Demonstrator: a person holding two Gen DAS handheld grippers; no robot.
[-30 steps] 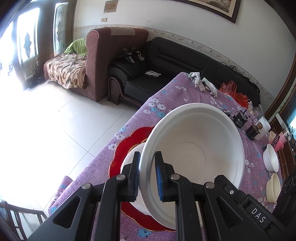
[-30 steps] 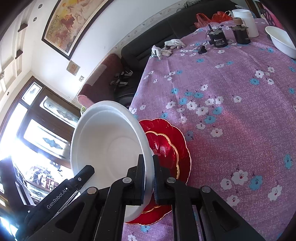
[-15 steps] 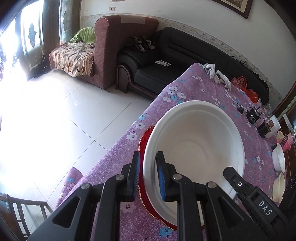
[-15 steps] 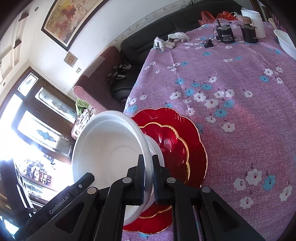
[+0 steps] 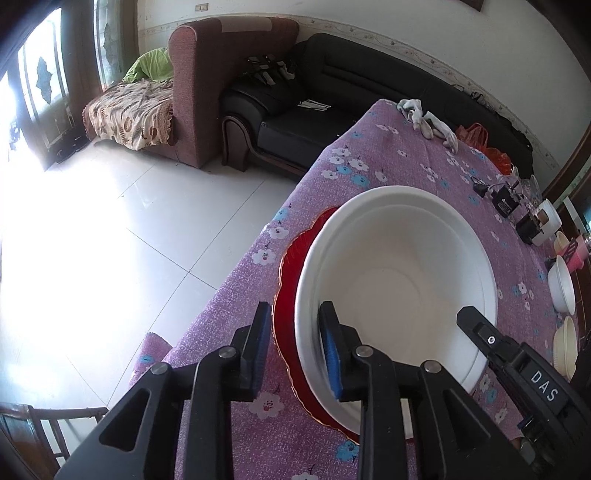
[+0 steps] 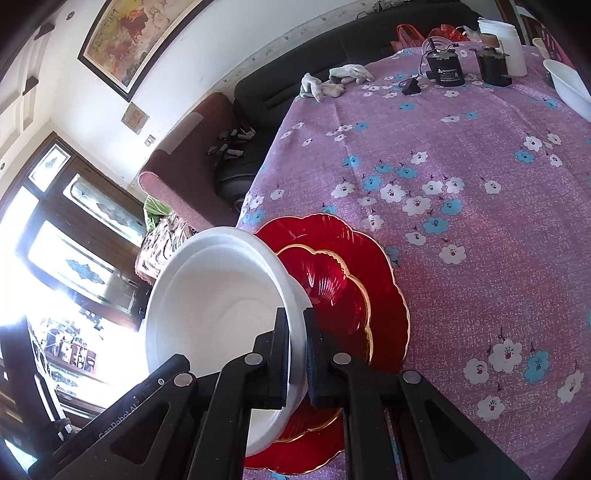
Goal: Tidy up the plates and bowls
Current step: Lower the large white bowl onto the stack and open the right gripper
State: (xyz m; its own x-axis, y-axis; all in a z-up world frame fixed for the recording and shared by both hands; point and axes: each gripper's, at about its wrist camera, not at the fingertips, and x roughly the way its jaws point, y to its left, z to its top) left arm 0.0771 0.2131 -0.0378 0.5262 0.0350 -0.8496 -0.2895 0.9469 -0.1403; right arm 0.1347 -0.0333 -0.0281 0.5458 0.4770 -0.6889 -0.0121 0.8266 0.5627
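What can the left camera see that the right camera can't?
Only the left camera shows the white floor, the patterned blanket and the left gripper, whose jaws have just been opening, with the bowl's rim between them. Only the right camera shows the painting, the smaller red plate stacked on the big one, and the right gripper shut on the rim. Both show the white bowl, the big red plate, the purple flowered tablecloth and the black sofa.

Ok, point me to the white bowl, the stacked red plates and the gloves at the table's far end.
white bowl (image 5: 399,280): left wrist view, inner wall.
red plates (image 6: 384,295): right wrist view, bare scalloped rim of the larger plate.
gloves (image 6: 332,83): right wrist view, middle of the pile.
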